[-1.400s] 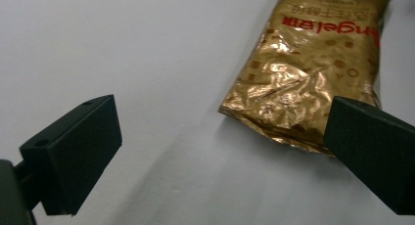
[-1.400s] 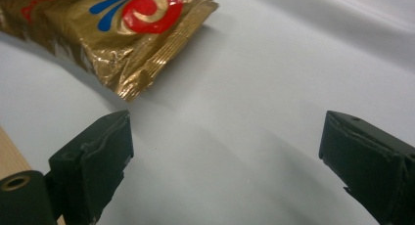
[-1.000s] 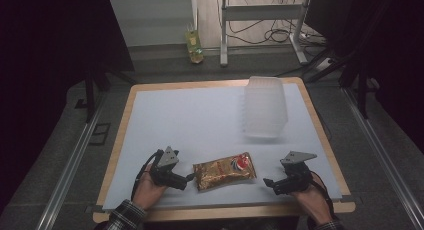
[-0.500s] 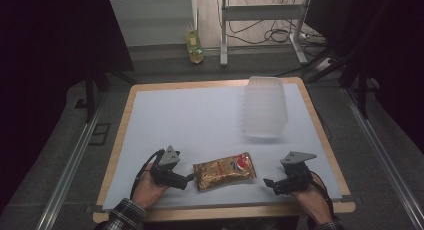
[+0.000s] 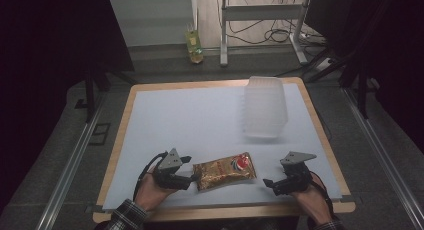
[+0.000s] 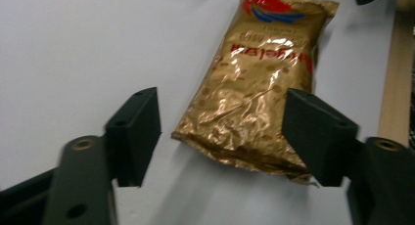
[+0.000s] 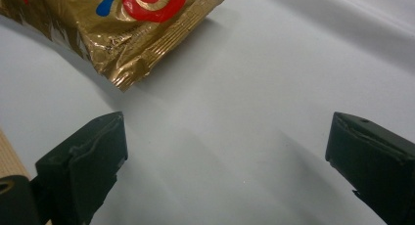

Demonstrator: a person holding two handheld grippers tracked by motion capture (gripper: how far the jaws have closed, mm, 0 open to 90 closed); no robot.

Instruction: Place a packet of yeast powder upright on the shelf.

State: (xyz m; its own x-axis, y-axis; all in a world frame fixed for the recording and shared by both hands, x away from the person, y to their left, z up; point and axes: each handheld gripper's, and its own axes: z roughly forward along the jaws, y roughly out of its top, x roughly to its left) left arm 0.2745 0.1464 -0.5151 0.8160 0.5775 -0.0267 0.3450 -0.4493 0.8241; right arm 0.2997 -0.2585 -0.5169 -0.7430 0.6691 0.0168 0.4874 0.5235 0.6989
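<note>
Left gripper [image 6: 222,137] fingers [image 6: 134,132] have just been closing around the near end of the gold packet [image 6: 259,93]; one is touching its edge, the other is standing clear. Right gripper [image 7: 222,161] fingers [image 7: 85,161] are standing wide apart over bare worktop [image 5: 190,125], just beside the packet's other end. Packet is lying flat near the front edge. A clear container stack [image 5: 265,107] is sitting well apart, behind.

Dim surroundings, lit tabletop, soft close-up blur

**Colours and patterns recorded**

Snack packet [image 5: 224,171]: crinkled gold foil, red lettering, red-and-blue emblem. Tabletop [image 5: 190,120]: pale grey-blue sheet, light wood border. Container stack [image 5: 265,106]: translucent white. Left tool [image 5: 186,179], right tool [image 5: 271,184]: black, grey plates.
</note>
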